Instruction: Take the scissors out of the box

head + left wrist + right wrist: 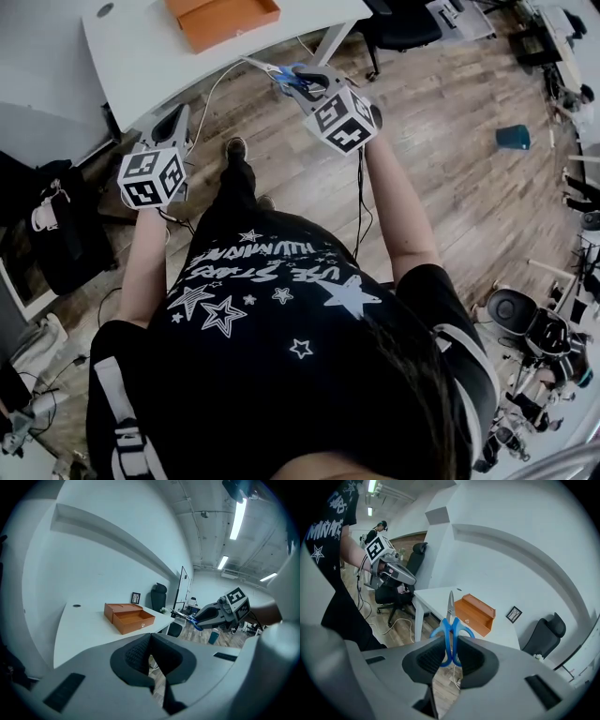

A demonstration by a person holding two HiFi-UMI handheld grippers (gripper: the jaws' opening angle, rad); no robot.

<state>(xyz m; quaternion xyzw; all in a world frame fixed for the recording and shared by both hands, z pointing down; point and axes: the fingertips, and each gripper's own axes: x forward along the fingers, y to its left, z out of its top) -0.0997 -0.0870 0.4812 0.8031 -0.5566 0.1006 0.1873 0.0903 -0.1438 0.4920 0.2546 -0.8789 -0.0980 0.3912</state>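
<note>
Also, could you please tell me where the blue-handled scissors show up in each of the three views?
Head view: scissors at top centre, held in the right hand-held gripper.
Left gripper view: small, right of centre, at the tip of that same gripper.
Right gripper view: centre, blades pointing up, handles between the jaws.
Shared landmark: the open orange box, also at and.

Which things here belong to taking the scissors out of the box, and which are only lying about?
For the job:
- blue-handled scissors, held in the jaws of the right gripper
- open orange box on the white desk

Lying about:
- black office chair
- small picture frame
- teal bin
</note>
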